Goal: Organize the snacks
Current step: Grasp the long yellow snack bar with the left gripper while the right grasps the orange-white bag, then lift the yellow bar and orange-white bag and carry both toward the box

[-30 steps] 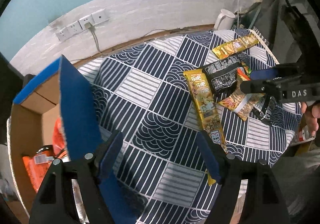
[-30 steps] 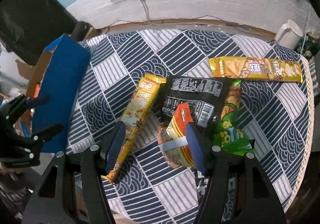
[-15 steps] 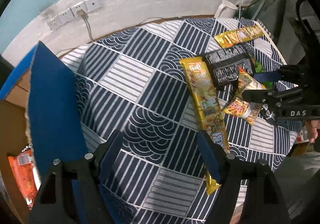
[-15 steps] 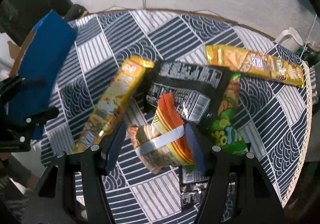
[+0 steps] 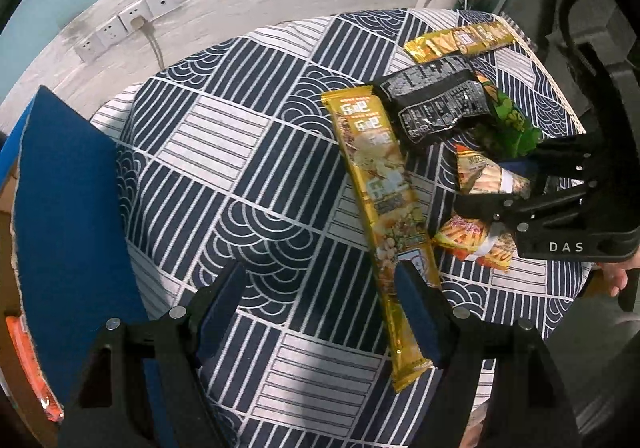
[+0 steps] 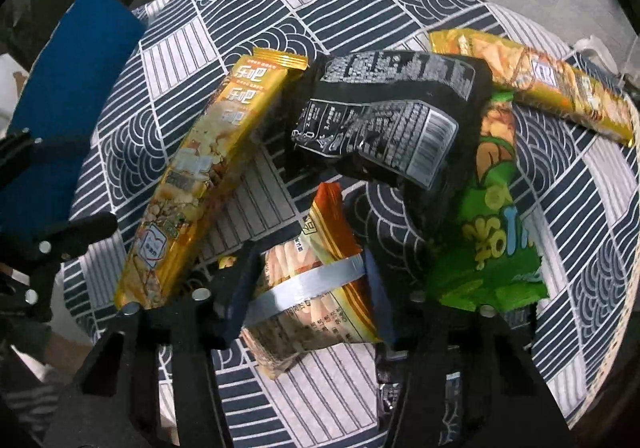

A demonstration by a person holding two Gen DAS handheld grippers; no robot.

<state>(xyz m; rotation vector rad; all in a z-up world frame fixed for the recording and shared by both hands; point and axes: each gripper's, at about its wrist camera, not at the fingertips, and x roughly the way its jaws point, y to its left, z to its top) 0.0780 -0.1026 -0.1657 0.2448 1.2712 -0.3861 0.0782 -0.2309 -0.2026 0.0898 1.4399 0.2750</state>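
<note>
The right gripper grips an orange packet. The box lies leftward, by the left gripper (open, empty).

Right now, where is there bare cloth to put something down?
Bare tablecloth lies between the blue box flap and the long yellow packet, back to the wall. It is crowded past that packet, where the black bag, the green bag and the right gripper cluster.
</note>
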